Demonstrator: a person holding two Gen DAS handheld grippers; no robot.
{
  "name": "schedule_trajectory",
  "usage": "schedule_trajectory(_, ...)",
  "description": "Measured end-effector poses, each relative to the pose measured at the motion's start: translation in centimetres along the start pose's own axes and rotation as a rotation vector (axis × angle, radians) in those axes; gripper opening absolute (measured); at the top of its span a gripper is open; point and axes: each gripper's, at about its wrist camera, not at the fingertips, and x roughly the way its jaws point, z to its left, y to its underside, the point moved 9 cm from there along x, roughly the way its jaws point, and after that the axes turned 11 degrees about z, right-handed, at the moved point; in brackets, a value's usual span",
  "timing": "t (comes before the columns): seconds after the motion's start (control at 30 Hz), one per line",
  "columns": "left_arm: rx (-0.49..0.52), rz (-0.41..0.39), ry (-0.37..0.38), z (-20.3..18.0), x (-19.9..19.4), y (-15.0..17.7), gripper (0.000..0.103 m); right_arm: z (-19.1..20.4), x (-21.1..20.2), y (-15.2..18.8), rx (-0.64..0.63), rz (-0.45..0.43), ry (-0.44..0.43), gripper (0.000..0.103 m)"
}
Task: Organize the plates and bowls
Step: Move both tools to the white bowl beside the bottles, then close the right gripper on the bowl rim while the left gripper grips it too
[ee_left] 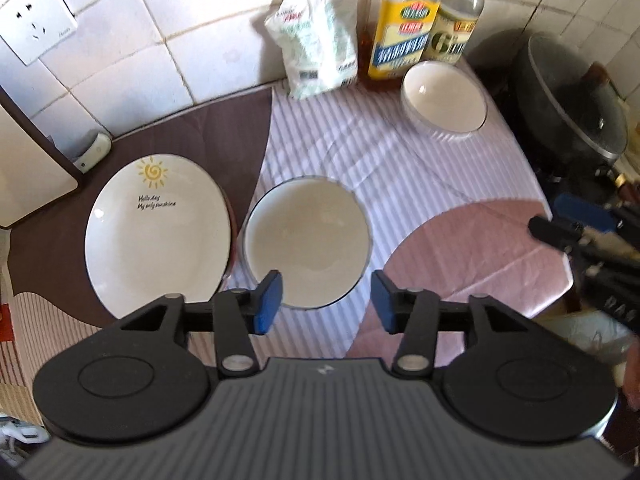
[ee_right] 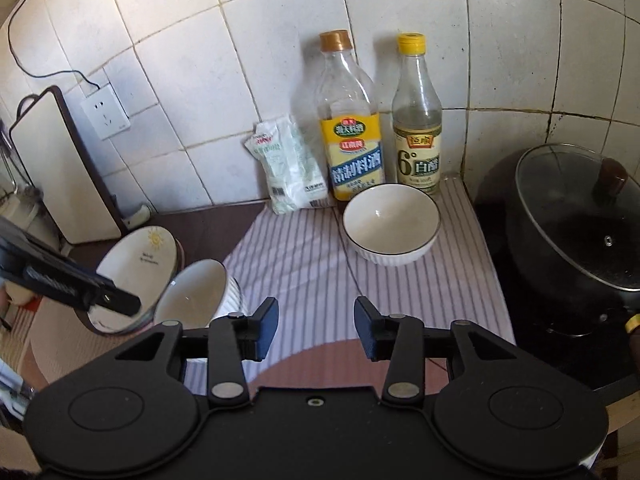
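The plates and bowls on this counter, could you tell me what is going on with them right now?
A person holds two grippers over the counter, and both are open and empty. The left gripper hovers just in front of the near bowl, which sits beside the sun-print plate. The right gripper is over the striped cloth, facing the far bowl by the two bottles. Nothing has been picked up or stacked yet.

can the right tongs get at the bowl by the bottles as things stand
Probably yes. The right tongs are open and empty, and only bare striped cloth lies between them and the bowl. The bottles stand behind it, so only a far-rim grip looks tight.
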Motion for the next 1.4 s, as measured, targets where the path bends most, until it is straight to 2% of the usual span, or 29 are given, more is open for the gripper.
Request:
schedule_trajectory(0.07, -0.023, -0.023, 0.022, -0.7, -0.4, -0.4, 0.066, -0.4, -0.1, 0.1, -0.024, 0.002, 0.011, 0.052)
schedule_trajectory(0.13, -0.047, -0.045, 0.028, -1.3, -0.6, -0.8, 0.067, -0.4, 0.0, 0.0, -0.071, -0.021, 0.018, 0.065)
schedule_trajectory(0.23, -0.089, -0.063, 0.051, -2.3, -0.3, -1.7, 0.068, -0.6, 0.9, 0.3, -0.138, -0.066, -0.001, 0.068)
schedule_trajectory(0.33, -0.097, -0.116, 0.099, -3.5, 0.1, -3.0, 0.079, -1.6, 2.9, 0.6, -0.148, -0.062, 0.028, 0.072)
schedule_trajectory(0.43, -0.061, -0.139, 0.032, -4.2, 2.0, -4.2, 0.08, -2.4, 4.9, 0.5, -0.222, -0.074, 0.104, 0.077)
schedule_trajectory(0.53, -0.064, -0.139, 0.013, -4.8, 4.5, -5.3, 0.08, -4.1, 7.6, 0.4, -0.22, -0.055, 0.105, 0.077)
schedule_trajectory(0.63, -0.106, -0.145, 0.051, -6.2, 6.7, -6.7, 0.08, -5.7, 10.0, 0.4, -0.162, -0.045, 0.088, 0.077)
schedule_trajectory(0.73, -0.171, -0.1, 0.155, -7.7, 8.8, -8.1, 0.08, -6.2, 11.9, 0.6, -0.2, -0.045, 0.143, 0.078)
schedule_trajectory(0.83, -0.203, -0.109, 0.203, -8.8, 10.3, -9.5, 0.08, -6.6, 13.5, 0.3, -0.201, -0.034, 0.145, 0.088)
schedule_trajectory(0.97, -0.18, -0.053, 0.153, -9.4, 12.6, -11.3, 0.08, -7.2, 14.9, -0.6, -0.2, -0.052, 0.161, 0.089)
schedule_trajectory(1.03, -0.131, -0.073, 0.144, -10.0, 12.8, -12.2, 0.08, -7.4, 15.6, -1.2, -0.205, -0.056, 0.171, 0.089)
schedule_trajectory(1.13, -0.139, -0.087, 0.138, -10.3, 13.9, -13.4, 0.08, -7.7, 16.8, -2.0, -0.215, -0.06, 0.155, 0.089)
schedule_trajectory(1.27, -0.202, -0.08, 0.148, -10.0, 15.8, -15.0, 0.077, -8.1, 18.5, -2.8, -0.193, -0.037, 0.151, 0.09)
schedule_trajectory(1.33, -0.231, -0.075, 0.149, -9.6, 16.5, -15.6, 0.07, -8.2, 18.8, -3.4, -0.181, -0.04, 0.14, 0.09)
schedule_trajectory(1.37, -0.234, -0.081, 0.156, -9.6, 16.6, -15.8, 0.064, -8.3, 18.8, -3.7, -0.174, -0.051, 0.138, 0.09)
schedule_trajectory(1.4, -0.233, -0.087, 0.163, -9.6, 16.6, -16.0, 0.053, -8.4, 18.7, -4.1, -0.168, -0.067, 0.13, 0.09)
